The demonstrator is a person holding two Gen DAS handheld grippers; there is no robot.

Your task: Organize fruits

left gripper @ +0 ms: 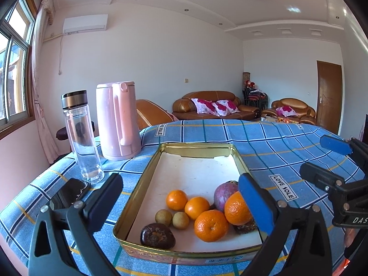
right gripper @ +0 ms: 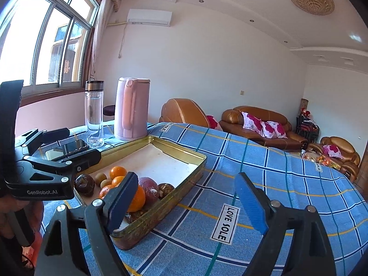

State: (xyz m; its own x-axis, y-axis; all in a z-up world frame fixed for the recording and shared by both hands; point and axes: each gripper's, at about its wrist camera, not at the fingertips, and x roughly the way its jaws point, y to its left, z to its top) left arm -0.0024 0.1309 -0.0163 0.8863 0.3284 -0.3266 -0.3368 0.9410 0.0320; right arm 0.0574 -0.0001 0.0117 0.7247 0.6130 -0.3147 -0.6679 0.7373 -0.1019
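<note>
Items I cannot fully see from my station:
- Dark wrinkled fruit (left gripper: 245,226): mostly hidden behind the oranges and the left gripper's blue pad (left gripper: 255,204); kind unclear.
- Tin tray (right gripper: 161,203), near corner: covered by the right gripper's left finger (right gripper: 120,201).
- Phone (right gripper: 73,147): partly masked by the left gripper (right gripper: 69,143).
- Goods on the far table (right gripper: 322,159): too small to identify.

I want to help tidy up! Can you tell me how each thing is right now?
left hand-held gripper: open, holding nothing
right hand-held gripper: open, holding nothing
tin tray: lidless, fruit at near end
glass bottle: upright, capped
pink kettle: upright, lid shut
phone: lying flat, screen dark
</note>
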